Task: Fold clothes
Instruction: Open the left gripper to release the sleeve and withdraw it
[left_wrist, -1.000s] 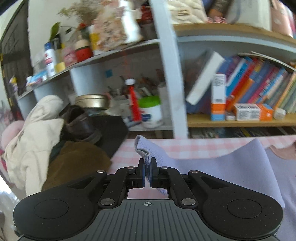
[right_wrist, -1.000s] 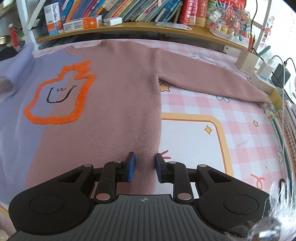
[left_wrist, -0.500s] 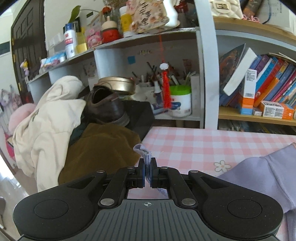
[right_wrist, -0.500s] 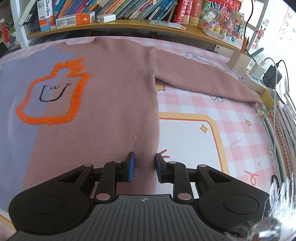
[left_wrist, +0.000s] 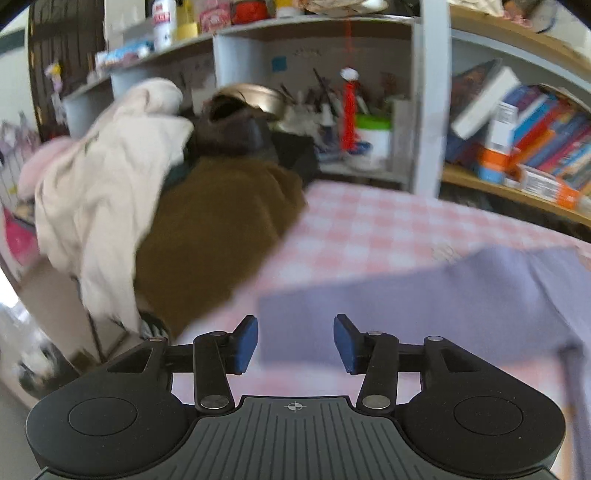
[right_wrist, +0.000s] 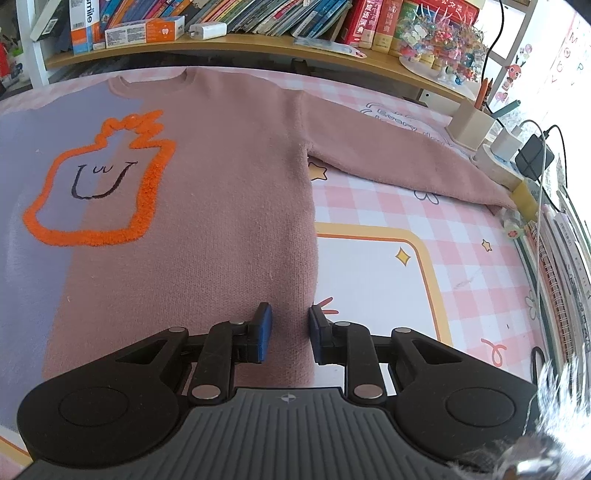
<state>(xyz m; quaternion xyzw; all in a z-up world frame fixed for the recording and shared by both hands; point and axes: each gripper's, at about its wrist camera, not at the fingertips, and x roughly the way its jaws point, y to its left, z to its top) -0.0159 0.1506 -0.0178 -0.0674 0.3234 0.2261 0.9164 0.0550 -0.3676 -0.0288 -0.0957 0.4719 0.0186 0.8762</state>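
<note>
A pink and lilac sweater (right_wrist: 221, 177) with an orange outlined face lies flat on the pink checked tablecloth (right_wrist: 406, 280). Its pink sleeve (right_wrist: 399, 162) stretches to the right. In the left wrist view the lilac sleeve (left_wrist: 424, 295) lies spread flat on the cloth. My left gripper (left_wrist: 294, 339) is open and empty just above the sleeve's cuff end. My right gripper (right_wrist: 290, 326) is open, its fingers straddling the sweater's lower right edge near the hem.
A heap of cream and brown clothes (left_wrist: 155, 206) sits at the table's left end. Bookshelves (right_wrist: 229, 22) run along the back. A pen holder (right_wrist: 469, 122), charger and cable (right_wrist: 532, 155) stand at the right edge.
My left gripper has let go of the lilac cuff and opened; the sleeve now lies flat, stretched leftward. The right gripper has barely moved.
</note>
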